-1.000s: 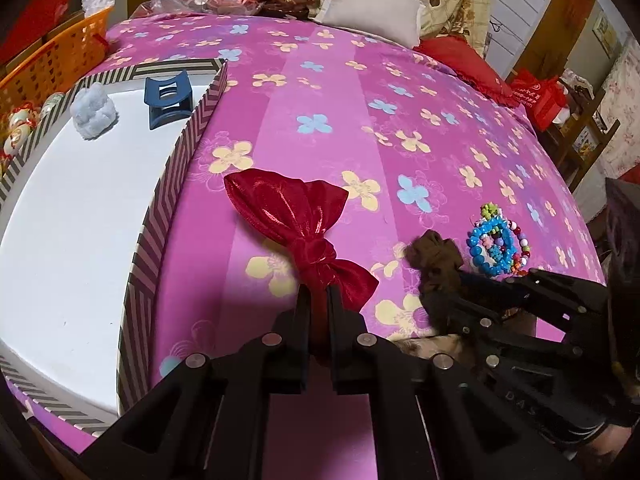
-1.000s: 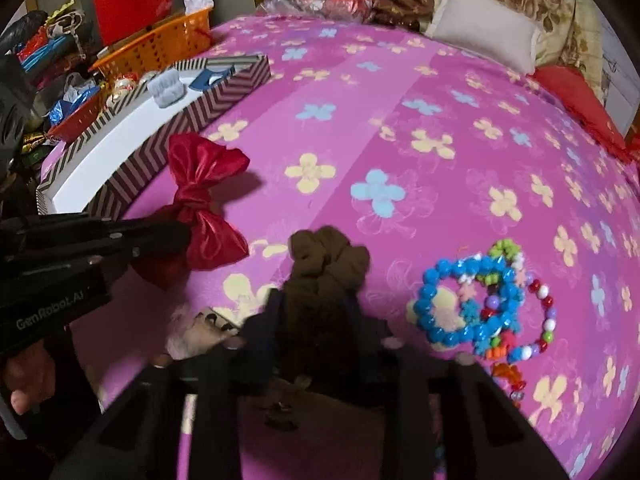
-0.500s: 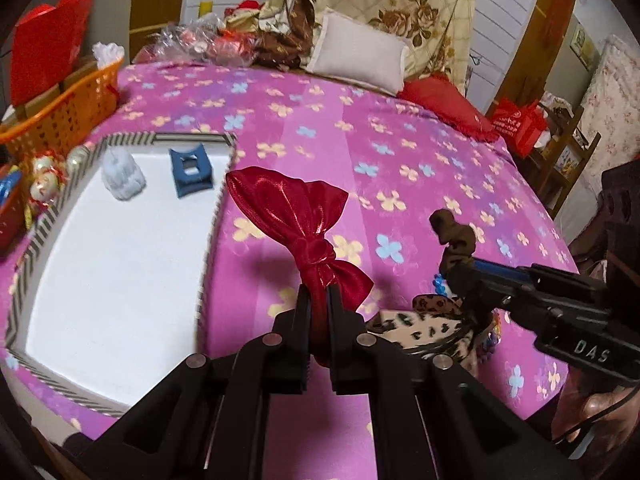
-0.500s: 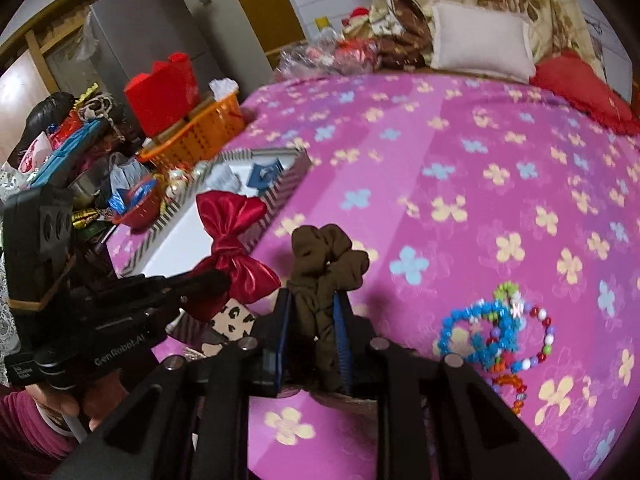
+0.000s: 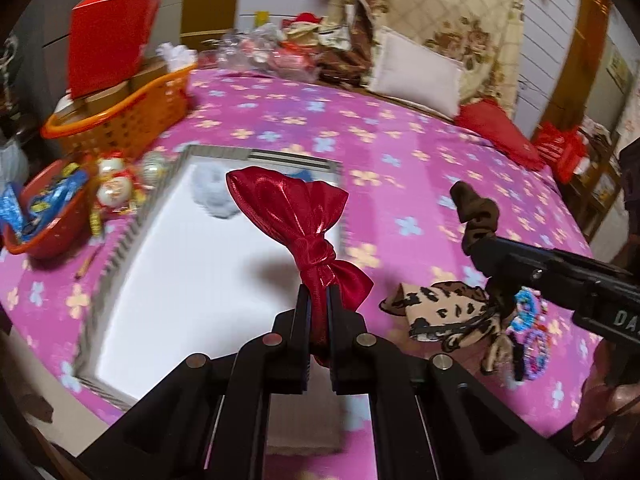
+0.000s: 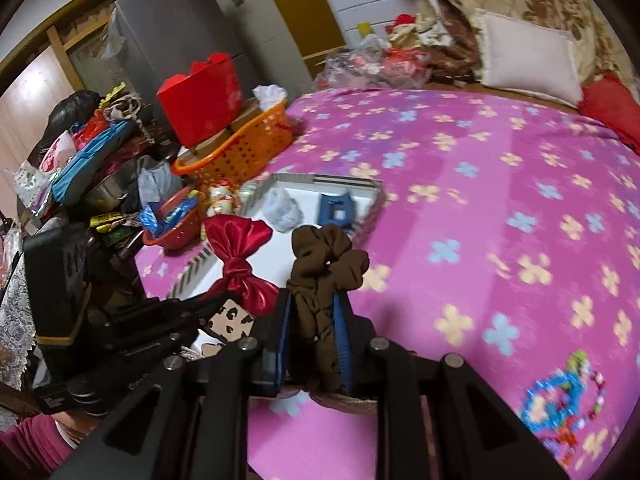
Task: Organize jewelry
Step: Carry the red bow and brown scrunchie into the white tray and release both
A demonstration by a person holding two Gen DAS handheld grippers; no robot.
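My left gripper [image 5: 318, 300] is shut on a shiny red bow [image 5: 296, 216] and holds it in the air over the striped-rim white tray [image 5: 120, 248]. My right gripper [image 6: 314, 312] is shut on a brown scrunchie [image 6: 324, 256], lifted above the pink flowered bed; it also shows in the left wrist view [image 5: 478, 216]. The red bow shows in the right wrist view [image 6: 240, 256]. The tray [image 6: 360, 224] holds a white fluffy scrunchie [image 6: 282, 206] and a blue hair claw [image 6: 338, 210]. A leopard-print bow [image 5: 444, 312] and blue beaded bracelets [image 6: 560, 396] lie on the bed.
An orange basket [image 5: 120, 120] with a red box and a red bowl of trinkets [image 5: 40, 216] stand left of the tray. Small round ornaments [image 5: 116, 188] lie by the tray's far left corner. A white pillow [image 5: 416, 72] and red cushion lie at the bed's far side.
Both grippers have risen from the bed with their items. The left one has carried the red bow leftward to above the tray; the right one has lifted the brown scrunchie higher.
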